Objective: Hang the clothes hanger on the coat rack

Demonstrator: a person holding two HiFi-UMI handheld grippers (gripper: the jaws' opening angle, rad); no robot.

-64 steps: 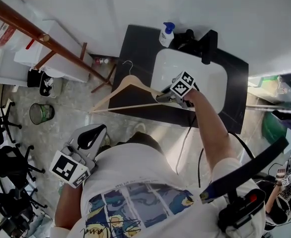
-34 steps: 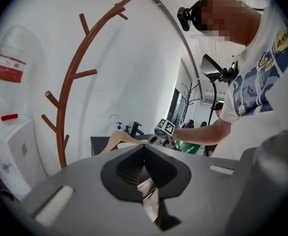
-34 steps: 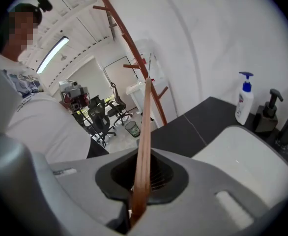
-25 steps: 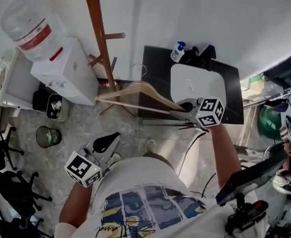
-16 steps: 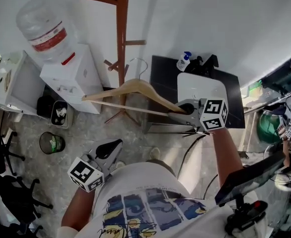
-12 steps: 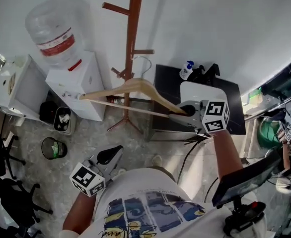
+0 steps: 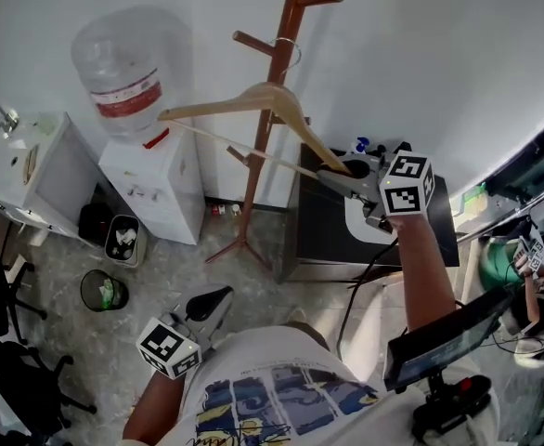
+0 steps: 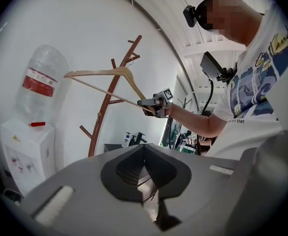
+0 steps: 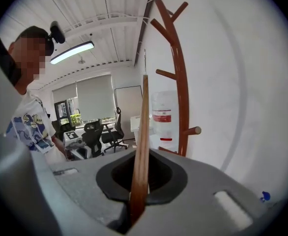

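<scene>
My right gripper (image 7: 342, 177) is shut on one end of the wooden clothes hanger (image 7: 253, 105) and holds it raised, stretching left. The hanger's wire hook (image 7: 292, 54) sits beside the upper pegs of the brown wooden coat rack (image 7: 274, 100); I cannot tell whether it touches a peg. In the right gripper view the hanger's bar (image 9: 141, 132) runs up out of the gripper (image 9: 141, 181), with the rack (image 9: 181, 92) just to its right. My left gripper (image 7: 207, 303) hangs low by my body, shut and holding nothing. From the left gripper view (image 8: 144, 149) the hanger (image 8: 104, 75) crosses the rack (image 8: 109, 102).
A water dispenser with its big bottle (image 7: 128, 68) stands left of the rack against the white wall. To the rack's right, a black table (image 7: 323, 226) holds a white basin. A small bin (image 7: 105, 291) and office chairs (image 7: 3, 342) stand on the floor at the left.
The right gripper has carried the hanger upward and toward the coat rack, so its hook now sits at the upper pegs. The left gripper has stayed low beside the body.
</scene>
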